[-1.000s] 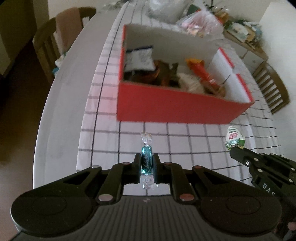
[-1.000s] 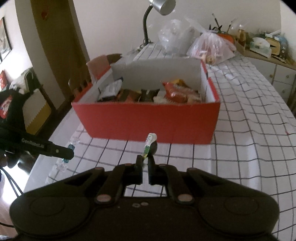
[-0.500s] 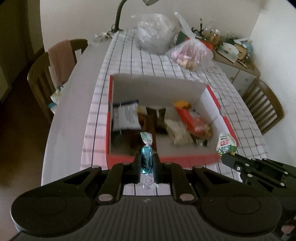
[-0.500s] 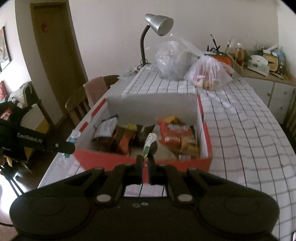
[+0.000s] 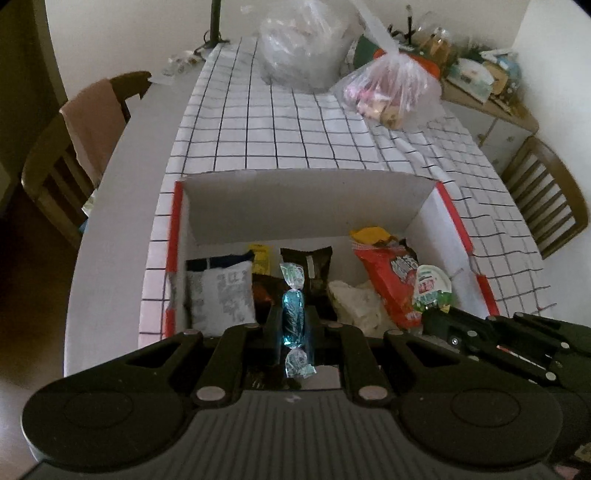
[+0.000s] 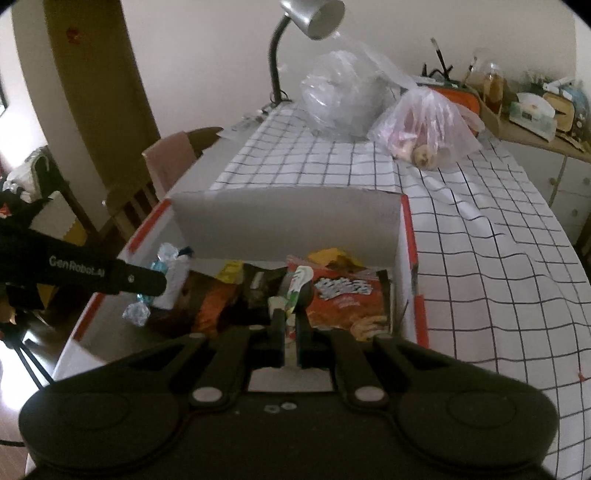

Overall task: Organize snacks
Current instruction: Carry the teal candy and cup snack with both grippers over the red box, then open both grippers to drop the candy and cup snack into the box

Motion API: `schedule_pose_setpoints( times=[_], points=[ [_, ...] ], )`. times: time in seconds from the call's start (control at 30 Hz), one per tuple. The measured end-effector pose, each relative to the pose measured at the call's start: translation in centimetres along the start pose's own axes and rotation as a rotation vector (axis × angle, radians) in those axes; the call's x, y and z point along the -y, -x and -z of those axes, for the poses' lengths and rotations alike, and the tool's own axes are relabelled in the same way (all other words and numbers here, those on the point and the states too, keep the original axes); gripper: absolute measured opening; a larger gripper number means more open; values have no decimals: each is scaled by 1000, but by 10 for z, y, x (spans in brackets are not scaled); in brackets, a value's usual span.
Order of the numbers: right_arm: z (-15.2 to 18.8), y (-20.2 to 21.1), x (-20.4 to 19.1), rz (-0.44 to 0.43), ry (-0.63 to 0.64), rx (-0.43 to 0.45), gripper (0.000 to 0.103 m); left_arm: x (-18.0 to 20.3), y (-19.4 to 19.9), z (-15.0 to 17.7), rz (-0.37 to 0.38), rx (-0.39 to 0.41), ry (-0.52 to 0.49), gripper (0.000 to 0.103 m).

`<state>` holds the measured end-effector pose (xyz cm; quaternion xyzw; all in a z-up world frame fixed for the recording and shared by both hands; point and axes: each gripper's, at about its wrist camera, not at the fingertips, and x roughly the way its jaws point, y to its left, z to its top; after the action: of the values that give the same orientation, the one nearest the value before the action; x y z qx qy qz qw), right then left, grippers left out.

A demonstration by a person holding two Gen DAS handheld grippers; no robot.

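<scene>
The left gripper (image 5: pixel 293 325), low in the centre of its own view, is clamped on a blue twist-wrapped candy (image 5: pixel 293 321), which stands upright between the fingers with one clear twisted end above them and the other below. The right gripper (image 6: pixel 290 325), low centre in its view, is pinched tight on a small green-and-white packet (image 6: pixel 299 282) that sticks up edge-on from between the fingers.

Both held sweets hang over the open red cardboard box (image 5: pixel 458 221), which fills the middle of each frame. In the left view the right gripper comes in from the lower right with its packet over the box's right end; in the right view the left gripper reaches in from the left edge, its candy over the box's left end.

Inside the box lie a white pouch (image 5: pixel 221 295) at the left, dark wrappers (image 5: pixel 310 266) in the middle, a pale crumpled bag (image 5: pixel 358 302) and a red snack bag (image 6: pixel 347 299) toward the right, with a yellow packet (image 5: pixel 371 234) behind it.

The box sits on a white tablecloth with a black grid (image 6: pixel 480 258). Further up the frame, two plastic bags (image 6: pixel 424 125) rest on the cloth, a grey desk lamp (image 6: pixel 314 14) stands at the top, and a wooden chair (image 5: pixel 546 199) is at the right edge of the left view.
</scene>
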<state>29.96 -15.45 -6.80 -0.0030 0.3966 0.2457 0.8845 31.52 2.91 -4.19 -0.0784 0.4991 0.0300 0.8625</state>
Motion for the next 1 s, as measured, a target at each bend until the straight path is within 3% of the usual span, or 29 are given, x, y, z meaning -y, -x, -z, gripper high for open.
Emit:
schedule_pose_setpoints(
  times=[0.33,0.47,0.7,0.83,1.0],
  points=[
    [-7,-29,21,-5,-33,-55,7,12,-50,-13,-45,-87,-24,12],
    [-5,-33,27,-9,-53,-62,15,14,-58,-11,-44,-104,-26,12],
    [-2,-29,29,-30,-67,-55,23,20,-55,-8,-50,-92,-46,13],
    [-1,-21,27,-32,-73,-42,36,20,-46,-4,-36,-75,-43,15],
    [0,-9,21,-27,-65,-27,38,17,-29,2,-32,-41,-33,28]
  ],
)
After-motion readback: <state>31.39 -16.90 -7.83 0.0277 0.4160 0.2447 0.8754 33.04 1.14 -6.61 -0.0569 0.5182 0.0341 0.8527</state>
